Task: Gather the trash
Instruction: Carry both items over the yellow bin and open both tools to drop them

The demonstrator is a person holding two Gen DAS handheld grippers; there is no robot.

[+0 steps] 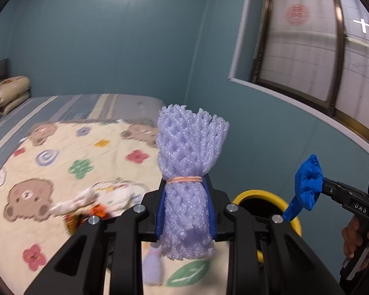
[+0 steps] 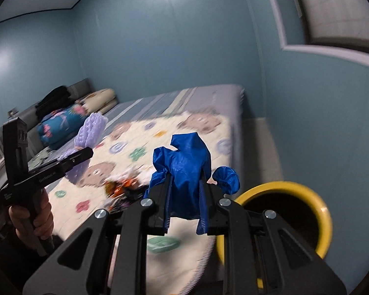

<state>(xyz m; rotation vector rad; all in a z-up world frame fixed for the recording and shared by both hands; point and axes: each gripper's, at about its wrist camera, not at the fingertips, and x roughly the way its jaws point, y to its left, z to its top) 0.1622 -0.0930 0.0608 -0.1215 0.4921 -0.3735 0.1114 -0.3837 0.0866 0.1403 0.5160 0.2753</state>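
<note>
- Left gripper [image 1: 185, 196] is clamped on a purple foam fruit net [image 1: 190, 157], the kind with a peach hair tie [image 1: 184, 179] cinched round its middle. The net sticks up above the fingers, held over the bed [image 1: 61, 152].
- Right gripper [image 2: 185, 191] is squeezed onto a crumpled blue glove [image 2: 184, 162], one bunched-up bit poking out to the right of the fingers.
- Writing-wise: seen from the left camera, the side of the right gripper has white letters that look like "DAS". The print on the left gripper's side in the right camera is too blurry to read.
- Yellow-rimmed bin [image 2: 305, 191] with a dark inside sits on the floor next to the bed's edge, just below and right of the glove.
- More trash on the bear-and-flower blanket: a white crumpled wrapper [image 1: 115, 194] with something orange [image 1: 98, 211] beside it, all blurred.
- A hand [image 2: 34, 218] grips the left gripper's handle.
</note>
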